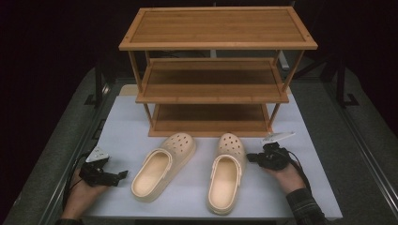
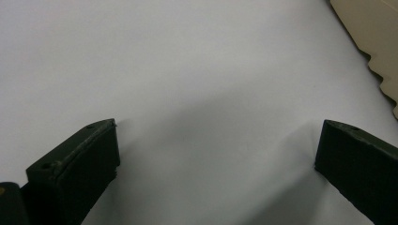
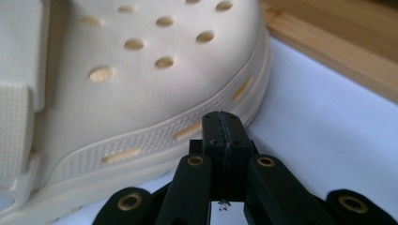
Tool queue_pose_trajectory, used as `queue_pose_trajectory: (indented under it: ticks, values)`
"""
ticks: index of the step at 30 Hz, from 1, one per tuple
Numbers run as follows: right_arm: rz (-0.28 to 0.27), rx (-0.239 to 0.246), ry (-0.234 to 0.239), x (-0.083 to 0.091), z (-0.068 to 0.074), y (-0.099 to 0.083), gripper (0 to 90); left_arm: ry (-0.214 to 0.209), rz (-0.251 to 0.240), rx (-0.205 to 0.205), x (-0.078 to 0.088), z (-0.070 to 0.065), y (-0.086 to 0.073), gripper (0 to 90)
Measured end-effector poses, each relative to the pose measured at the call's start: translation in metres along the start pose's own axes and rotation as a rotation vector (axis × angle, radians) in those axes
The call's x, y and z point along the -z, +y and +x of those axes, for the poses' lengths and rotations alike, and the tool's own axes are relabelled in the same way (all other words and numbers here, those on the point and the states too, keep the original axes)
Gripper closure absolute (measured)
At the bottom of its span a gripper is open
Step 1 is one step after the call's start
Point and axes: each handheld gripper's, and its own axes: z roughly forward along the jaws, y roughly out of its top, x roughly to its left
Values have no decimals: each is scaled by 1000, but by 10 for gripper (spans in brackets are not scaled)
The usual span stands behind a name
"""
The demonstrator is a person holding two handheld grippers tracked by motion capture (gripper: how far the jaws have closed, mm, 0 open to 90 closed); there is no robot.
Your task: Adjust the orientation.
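You had the right gripper (image 3: 224,123) shut and empty beside the right clog (image 1: 226,171), left gripper (image 2: 216,154) wide open, so you'd needed to open up before grabbing.

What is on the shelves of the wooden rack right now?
All three shelves of the wooden rack look bare. The back of the middle and bottom shelves is shaded and partly hidden by the shelf above. Both clogs lie on the table.

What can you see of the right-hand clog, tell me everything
The right clog is cream, foam-like, with round holes over the toe, side slots and a ribbed sole edge. It lies upright on the white table, toe toward the wooden rack, beside its twin. The shut right gripper points at its side, very near; contact is unclear.
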Motion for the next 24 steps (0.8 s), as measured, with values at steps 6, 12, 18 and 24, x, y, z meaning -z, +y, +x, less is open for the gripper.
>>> queue_pose_trajectory:
  ticks: [6, 12, 18, 24]
  values:
    - [4, 4, 13, -6, 3, 1, 897, 0, 0, 0, 0, 0, 0, 0]
    - [5, 14, 19, -14, 5, 8, 898, 0, 1, 0, 0, 0, 0, 0]
    - [7, 29, 29, -26, 8, 20, 898, 0, 1, 1, 0, 0, 0, 0]
    - [-5, 38, 47, -37, 11, 27, 898, 0, 1, 1, 0, 0, 0, 0]
